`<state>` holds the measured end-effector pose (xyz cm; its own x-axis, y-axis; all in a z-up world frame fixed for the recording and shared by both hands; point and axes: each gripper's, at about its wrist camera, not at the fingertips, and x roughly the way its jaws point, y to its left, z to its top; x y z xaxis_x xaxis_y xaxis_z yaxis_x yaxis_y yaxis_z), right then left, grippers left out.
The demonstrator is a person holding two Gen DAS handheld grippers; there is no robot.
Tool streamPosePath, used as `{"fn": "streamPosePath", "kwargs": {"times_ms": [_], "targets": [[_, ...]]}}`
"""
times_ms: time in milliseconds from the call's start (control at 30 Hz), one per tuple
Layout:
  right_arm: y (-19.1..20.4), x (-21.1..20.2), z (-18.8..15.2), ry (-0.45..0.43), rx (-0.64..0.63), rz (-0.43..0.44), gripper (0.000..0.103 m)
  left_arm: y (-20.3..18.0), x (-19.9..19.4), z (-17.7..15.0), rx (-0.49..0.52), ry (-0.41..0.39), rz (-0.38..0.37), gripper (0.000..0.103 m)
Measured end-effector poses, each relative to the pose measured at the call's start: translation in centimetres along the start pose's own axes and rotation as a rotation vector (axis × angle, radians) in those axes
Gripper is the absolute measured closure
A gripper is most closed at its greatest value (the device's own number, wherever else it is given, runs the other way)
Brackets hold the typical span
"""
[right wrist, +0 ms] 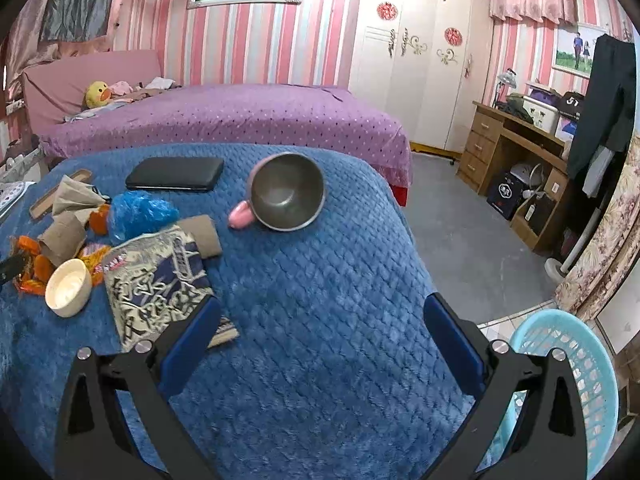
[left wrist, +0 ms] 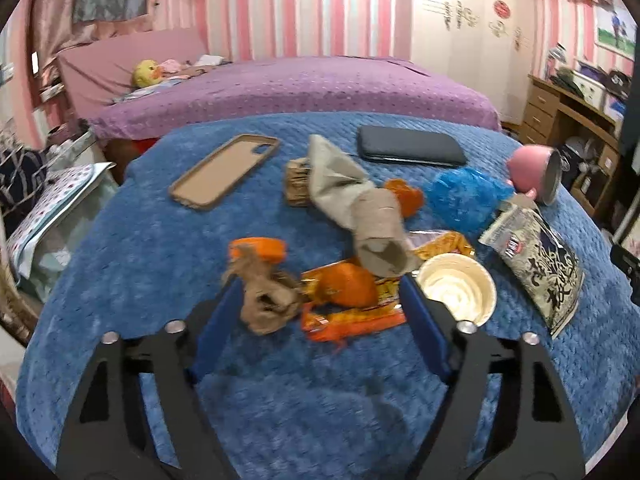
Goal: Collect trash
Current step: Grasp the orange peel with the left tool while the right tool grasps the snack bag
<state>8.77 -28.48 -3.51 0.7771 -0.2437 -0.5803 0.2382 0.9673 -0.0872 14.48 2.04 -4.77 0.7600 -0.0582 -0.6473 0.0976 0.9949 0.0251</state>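
Trash lies on a blue quilted table (left wrist: 120,240). In the left wrist view my open left gripper (left wrist: 316,300) straddles crumpled brown paper (left wrist: 266,300) and an orange snack wrapper (left wrist: 348,300). Beyond them are a cardboard tube (left wrist: 378,232), a white paper cup (left wrist: 458,286), a blue plastic bag (left wrist: 464,198) and a black-and-white snack bag (left wrist: 540,268). In the right wrist view my right gripper (right wrist: 320,320) is open and empty over bare quilt, its left finger by the snack bag (right wrist: 160,280). A light blue basket (right wrist: 568,384) stands at lower right.
A phone case (left wrist: 224,172), a dark phone (left wrist: 412,146) and a pink bowl on its side (right wrist: 286,192) also lie on the table. A purple bed (right wrist: 240,120) is behind. A wooden desk (right wrist: 516,148) and a floor fan stand at the right.
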Motion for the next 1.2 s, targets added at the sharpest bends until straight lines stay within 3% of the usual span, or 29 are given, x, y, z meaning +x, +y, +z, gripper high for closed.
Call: {"fn": "streamPosePath", "kwargs": {"times_ms": [100, 267, 500, 733, 833, 1000, 1200], "targets": [[-0.7, 0.6, -0.2, 0.013, 0.025, 0.005, 0.004, -1.0, 1.3, 0.2, 0.026, 0.03, -0.005, 0.043], [-1.3, 1.3, -0.4, 0.03, 0.056, 0.022, 0.004, -1.3, 3.1, 0.4, 0.023, 0.076, -0.013, 0.046], [-0.2, 1.7, -0.7, 0.04, 0.025, 0.047, 0.004, -1.8, 3.9, 0.2, 0.027, 0.108, -0.06, 0.076], [1.1, 1.1, -0.9, 0.036, -0.004, 0.083, 0.004, 0.0, -1.3, 1.5, -0.047, -0.031, -0.106, 0.078], [2.4, 0.7, -1.0, 0.031, -0.035, 0.111, 0.004, 0.2, -3.0, 1.6, -0.044, -0.063, -0.09, 0.078], [6.2, 0.1, -1.2, 0.029, -0.127, 0.177, 0.004, 0.4, -2.5, 0.8, -0.01, -0.021, -0.042, 0.078], [9.2, 2.1, -1.5, 0.098, -0.174, 0.158, 0.004, 1.1, -1.8, -0.1, -0.016, 0.015, -0.042, 0.078]]}}
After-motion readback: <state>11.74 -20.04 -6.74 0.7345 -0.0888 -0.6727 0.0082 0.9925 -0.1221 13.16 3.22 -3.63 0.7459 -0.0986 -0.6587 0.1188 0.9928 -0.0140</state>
